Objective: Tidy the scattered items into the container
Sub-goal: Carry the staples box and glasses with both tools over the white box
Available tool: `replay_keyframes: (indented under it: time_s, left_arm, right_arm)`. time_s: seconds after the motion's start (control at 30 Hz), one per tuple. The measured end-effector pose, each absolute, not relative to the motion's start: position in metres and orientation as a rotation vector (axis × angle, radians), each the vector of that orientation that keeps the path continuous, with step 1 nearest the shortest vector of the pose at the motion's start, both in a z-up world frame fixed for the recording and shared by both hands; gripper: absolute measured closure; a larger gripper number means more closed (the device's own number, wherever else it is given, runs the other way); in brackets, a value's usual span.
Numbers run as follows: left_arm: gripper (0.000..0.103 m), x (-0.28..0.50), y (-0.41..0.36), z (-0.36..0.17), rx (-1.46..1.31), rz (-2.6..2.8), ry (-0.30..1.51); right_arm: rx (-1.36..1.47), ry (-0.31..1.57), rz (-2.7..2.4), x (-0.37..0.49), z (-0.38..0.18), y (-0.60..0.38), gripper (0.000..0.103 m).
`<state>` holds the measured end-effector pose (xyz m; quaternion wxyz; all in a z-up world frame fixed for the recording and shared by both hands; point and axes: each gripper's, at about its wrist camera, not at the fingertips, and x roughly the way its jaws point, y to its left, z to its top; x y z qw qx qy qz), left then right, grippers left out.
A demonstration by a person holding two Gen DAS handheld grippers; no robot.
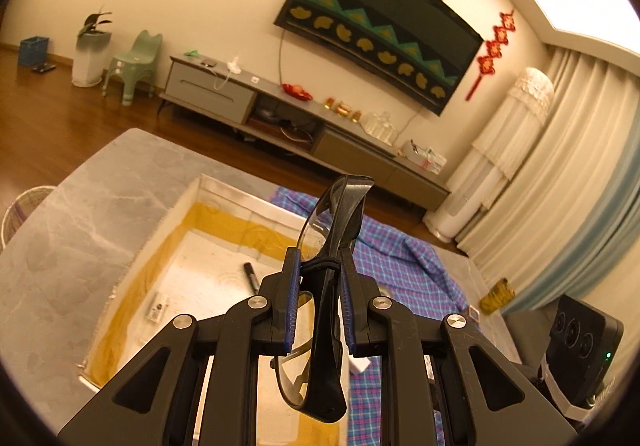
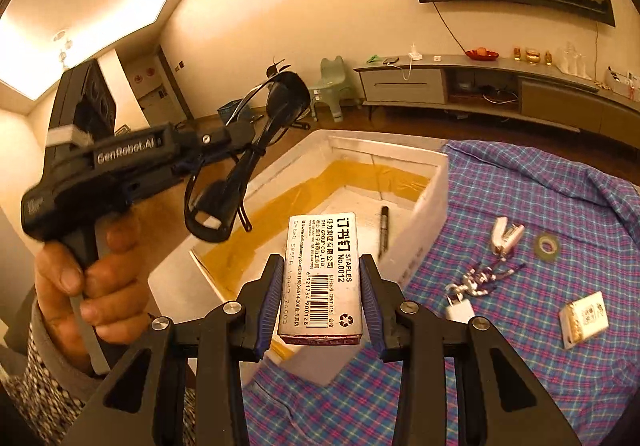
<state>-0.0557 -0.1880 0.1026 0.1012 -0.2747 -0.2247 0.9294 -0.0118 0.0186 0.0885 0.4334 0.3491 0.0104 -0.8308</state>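
Observation:
My left gripper (image 1: 319,266) is shut on a pair of black-framed safety glasses (image 1: 340,222) and holds them in the air over the white foam box (image 1: 180,202). In the right wrist view the left gripper (image 2: 236,142) and the glasses (image 2: 256,150) hang above the box's (image 2: 432,190) left side. My right gripper (image 2: 323,266) is shut on a staples box (image 2: 324,274) above the foam box's near corner. A black marker (image 2: 384,230) lies inside the box; it also shows in the left wrist view (image 1: 251,277), with a small white item (image 1: 158,308).
A blue plaid cloth (image 2: 540,206) covers the table right of the box. On it lie a white stapler (image 2: 506,236), a tape roll (image 2: 547,246), a white charger with cable (image 2: 472,286) and a small boxed item (image 2: 586,318). A grey marble tabletop (image 1: 80,214) lies left of the box.

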Motion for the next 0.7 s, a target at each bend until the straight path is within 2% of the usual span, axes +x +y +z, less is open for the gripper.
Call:
replay_keyframes:
  time_s: [0.3,0.7]
  left_arm:
    - [0.085,-0.082,-0.217,0.076,-0.848,2.727,-0.798]
    - [0.085,-0.106,-0.221,0.047,-0.973,2.719,-0.876]
  right_arm:
    - [0.839,0.130,-2.058,-0.016,0.103,-0.027,0.064]
    - [0.869,0.245,-2.047,-0.058,0.093,-0.065,0.064]
